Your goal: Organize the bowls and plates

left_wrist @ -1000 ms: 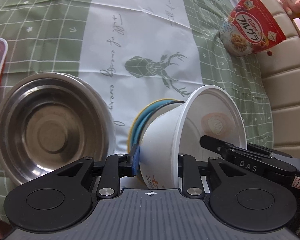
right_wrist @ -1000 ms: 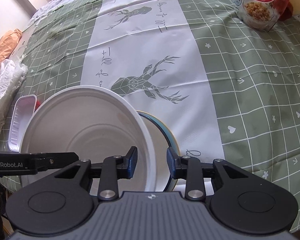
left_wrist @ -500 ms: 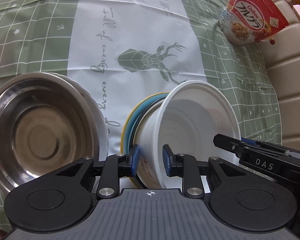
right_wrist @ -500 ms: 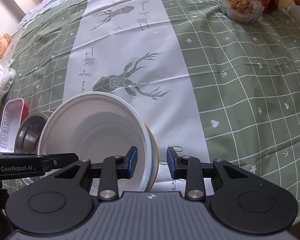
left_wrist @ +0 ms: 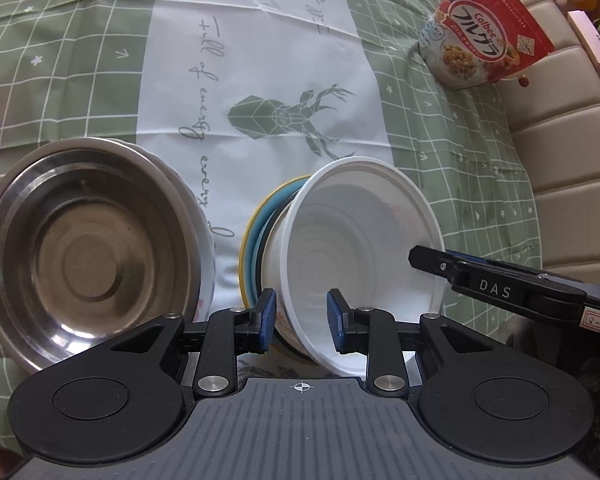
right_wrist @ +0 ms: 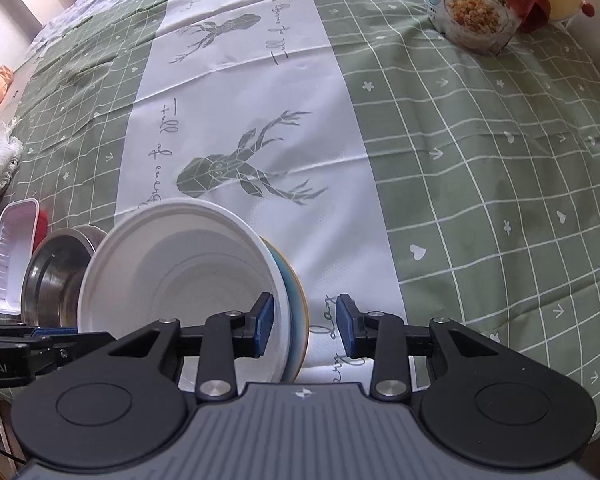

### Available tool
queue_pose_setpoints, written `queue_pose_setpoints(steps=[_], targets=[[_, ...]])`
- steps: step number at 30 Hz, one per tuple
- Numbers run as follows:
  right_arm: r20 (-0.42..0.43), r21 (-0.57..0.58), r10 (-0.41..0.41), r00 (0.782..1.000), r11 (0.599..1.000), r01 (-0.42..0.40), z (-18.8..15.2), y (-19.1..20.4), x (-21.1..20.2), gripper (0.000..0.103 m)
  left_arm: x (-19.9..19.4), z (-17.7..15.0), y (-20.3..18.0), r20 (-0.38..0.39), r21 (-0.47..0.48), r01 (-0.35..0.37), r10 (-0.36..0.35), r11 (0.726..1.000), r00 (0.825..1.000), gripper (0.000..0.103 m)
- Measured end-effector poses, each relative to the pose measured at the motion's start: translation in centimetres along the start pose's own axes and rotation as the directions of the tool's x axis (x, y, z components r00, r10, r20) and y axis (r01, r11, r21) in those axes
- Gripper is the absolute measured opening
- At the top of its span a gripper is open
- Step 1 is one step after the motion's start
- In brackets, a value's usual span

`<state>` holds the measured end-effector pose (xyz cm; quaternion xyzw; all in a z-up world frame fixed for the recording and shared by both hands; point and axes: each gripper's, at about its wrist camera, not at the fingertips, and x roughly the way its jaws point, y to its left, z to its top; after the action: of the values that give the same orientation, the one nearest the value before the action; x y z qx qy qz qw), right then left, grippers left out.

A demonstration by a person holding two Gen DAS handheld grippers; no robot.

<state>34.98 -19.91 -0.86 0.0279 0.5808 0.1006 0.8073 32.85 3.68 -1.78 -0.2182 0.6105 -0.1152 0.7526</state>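
A white paper bowl [left_wrist: 360,240] stands slightly tilted on a small stack of yellow and blue plates [left_wrist: 256,240] at the near edge of the table. My left gripper [left_wrist: 301,320] straddles the bowl's near rim. Its jaws are opening, with a gap between the inner pad and the wall. My right gripper [right_wrist: 305,326] has one pad inside the bowl [right_wrist: 180,272] and the other outside the plates' edge [right_wrist: 296,300]. Its jaws are opening too, and the outer pad is clear of the plates. One finger of the right gripper [left_wrist: 432,260] reaches over the bowl's right rim.
A steel bowl [left_wrist: 88,252] nested in a white dish sits left of the plates. A white and red plastic tray [right_wrist: 14,256] lies further left. A red cereal bag [left_wrist: 484,28] stands at the far right by a beige sofa [left_wrist: 560,140]. A green and white deer-print cloth [right_wrist: 460,160] covers the table.
The bowl has come from a strong tilt to nearly upright on the plates. In the right wrist view it has shrunk and dropped lower. Both pairs of jaws stand slightly wider.
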Motion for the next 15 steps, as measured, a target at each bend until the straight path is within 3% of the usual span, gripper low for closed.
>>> queue_pose_setpoints(steps=[5, 6, 8, 10, 12, 15], targets=[[0.069, -0.043, 0.013, 0.998, 0.999, -0.010, 2.7, 3.0, -1.7, 0.037, -2.5, -0.4, 2.1, 0.056, -0.076, 0.072, -0.068, 0.994, 0.996, 0.030], [0.080, -0.062, 0.024, 0.997, 0.998, -0.019, 3.2, 4.0, -1.8, 0.040, -3.2, -0.6, 2.9, 0.081, -0.098, 0.064, -0.057, 0.993, 0.995, 0.030], [0.076, -0.112, 0.070, 0.995, 0.992, -0.061, 4.4, 6.4, -1.6, 0.058, -4.7, -1.3, 5.0, 0.131, -0.152, 0.054, -0.034, 0.987, 0.991, 0.030], [-0.001, -0.185, 0.148, 0.989, 0.972, -0.146, 5.4, 9.2, -0.4, 0.062, -6.1, -2.2, 7.8, 0.180, -0.237, 0.021, 0.023, 0.971, 0.983, 0.030], [-0.126, -0.255, 0.213, 0.969, 0.937, -0.239, 6.4, 12.6, 1.6, 0.064, -7.1, -3.3, 10.6, 0.200, -0.318, -0.054, 0.123, 0.946, 0.972, 0.030], [-0.223, -0.355, 0.157, 0.962, 0.906, -0.230, 7.3, 17.4, 4.3, 0.064, -7.4, -5.0, 14.5, 0.188, -0.440, -0.129, 0.232, 0.889, 0.954, 0.030]])
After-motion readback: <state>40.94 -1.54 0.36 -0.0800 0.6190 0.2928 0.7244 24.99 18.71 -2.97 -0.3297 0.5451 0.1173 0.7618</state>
